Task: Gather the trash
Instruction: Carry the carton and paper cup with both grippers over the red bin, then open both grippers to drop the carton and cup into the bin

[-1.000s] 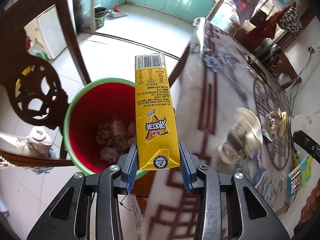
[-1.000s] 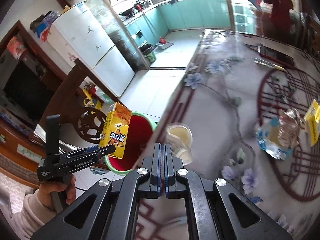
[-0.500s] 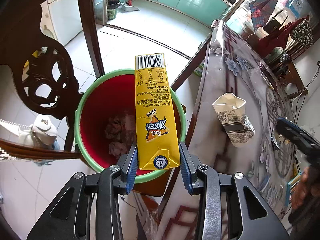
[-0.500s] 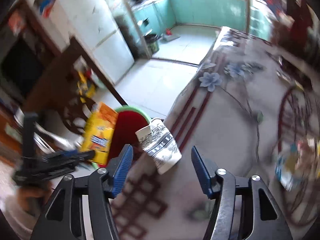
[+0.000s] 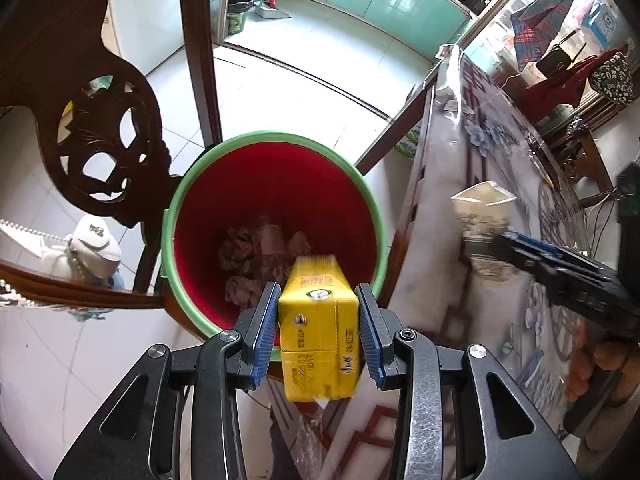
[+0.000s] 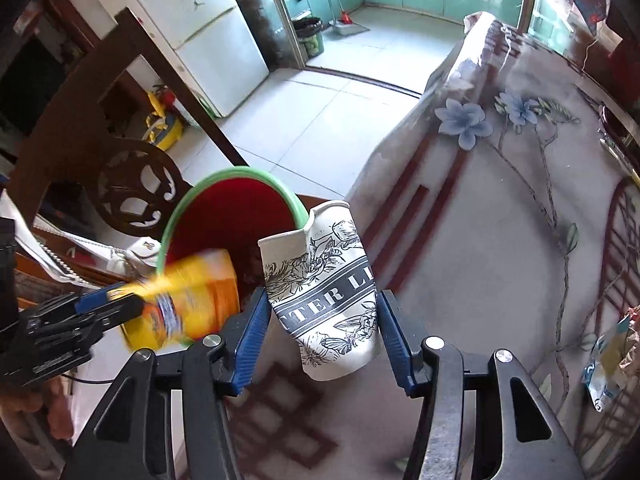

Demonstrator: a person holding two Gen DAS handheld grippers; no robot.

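A yellow drink carton [image 5: 316, 344] sits between the pads of my left gripper [image 5: 316, 320], tipped forward with its end towards the camera, over the near rim of the red bin with a green rim [image 5: 276, 136]. Crumpled paper lies in the bin. In the right wrist view the carton [image 6: 196, 296] is blurred beside the bin [image 6: 240, 172]. A dented white paper cup with black print [image 6: 324, 296] stands at the table's edge. My right gripper [image 6: 320, 328] straddles it, jaws closing, with small gaps left at both pads. The cup [image 5: 480, 216] also shows from the left.
A carved dark wooden chair [image 5: 100, 132] stands left of the bin, with a white bag [image 5: 94, 248] on its seat. The table's flowered cover [image 6: 500, 240] stretches right, with wrappers [image 6: 612, 360] at its far right edge. A white fridge [image 6: 208, 40] stands behind.
The carton has tipped from upright to pointing forward over the bin as the left gripper moved above it. The right gripper went from shut to open and dropped around the cup.
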